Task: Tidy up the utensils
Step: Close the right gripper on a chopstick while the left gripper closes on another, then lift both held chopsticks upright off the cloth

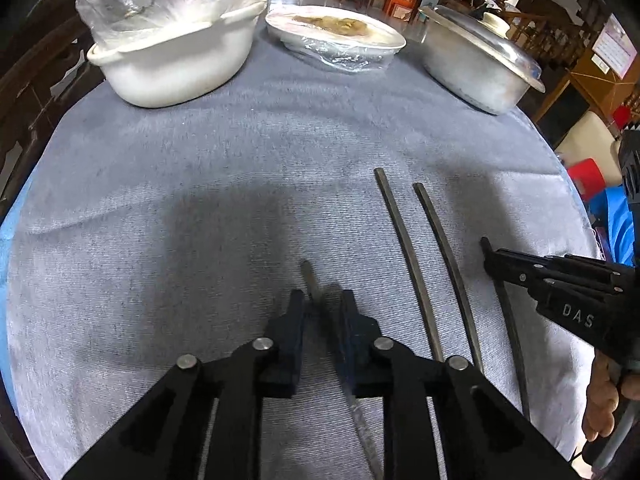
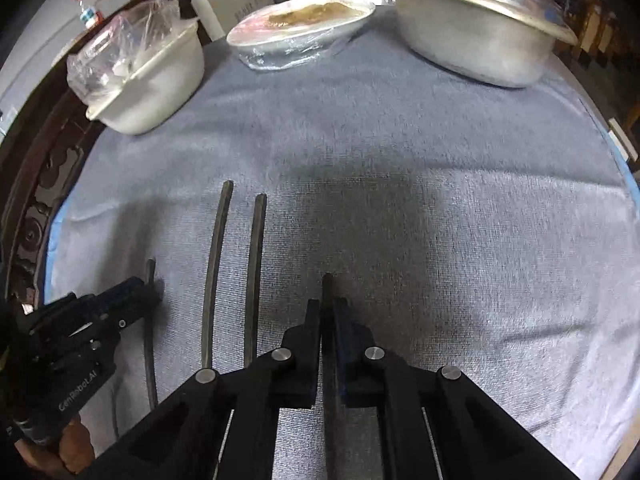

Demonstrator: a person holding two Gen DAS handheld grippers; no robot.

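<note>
Left gripper point(image 1: 322, 300) nearly closed around a chopstick point(image 1: 311, 276), contact unclear, right gripper point(image 2: 327, 308) clamped on another chopstick point(image 2: 327, 284), its lower end hidden

Both cameras ride just behind their own gripper fingers and look steeply down and forward across the grey cloth point(image 1: 200, 168), close above it. The left wrist view sits on the scene's left side; the right gripper point(image 1: 490, 256) enters at its right edge. The right wrist view sits further right, with the left gripper point(image 2: 148, 288) at its lower left. Both share the two dark chopsticks point(image 1: 424, 264) lying side by side between them, and, at the far edge, the white pot point(image 2: 152, 80), the wrapped plate point(image 1: 336, 32) and the lidded metal pot point(image 2: 480, 28).
</note>
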